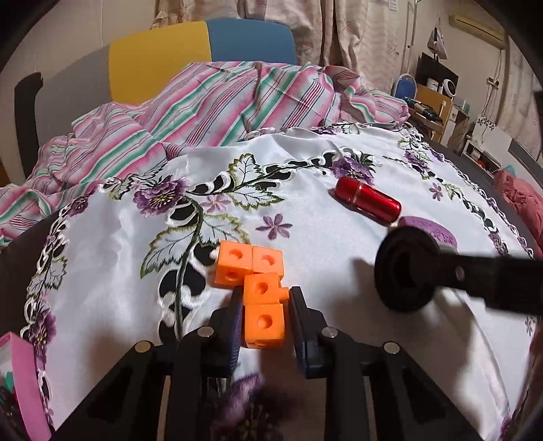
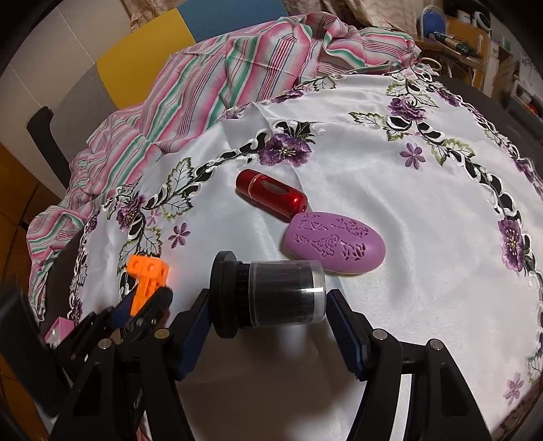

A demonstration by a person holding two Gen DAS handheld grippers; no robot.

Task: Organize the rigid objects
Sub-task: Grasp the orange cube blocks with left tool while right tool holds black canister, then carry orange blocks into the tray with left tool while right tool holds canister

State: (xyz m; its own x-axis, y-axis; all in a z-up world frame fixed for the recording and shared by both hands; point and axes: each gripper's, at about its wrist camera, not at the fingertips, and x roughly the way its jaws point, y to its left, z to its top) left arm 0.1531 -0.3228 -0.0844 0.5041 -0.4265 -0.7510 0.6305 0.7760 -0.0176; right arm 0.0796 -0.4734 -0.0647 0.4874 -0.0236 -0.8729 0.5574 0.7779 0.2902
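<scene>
On the embroidered tablecloth (image 2: 390,176), the block cluster (image 1: 256,288) lies left, between the left gripper's (image 1: 264,305) fingers. The capsule (image 2: 271,196) lies farther back, touching the oval case (image 2: 336,246); the canister (image 2: 271,295) sits before them, between the right gripper's (image 2: 268,315) fingers

No text, label, brand or number can be read in either view. The purple oval case (image 2: 334,246) carries cut-out figures on its top that look like characters or ornaments (too stylised to read). At about one o'clock in the left wrist view, a small paper (image 1: 392,4) hangs on the curtain (image 1: 356,34) with blue print, far too small and blurred to make out.
</scene>
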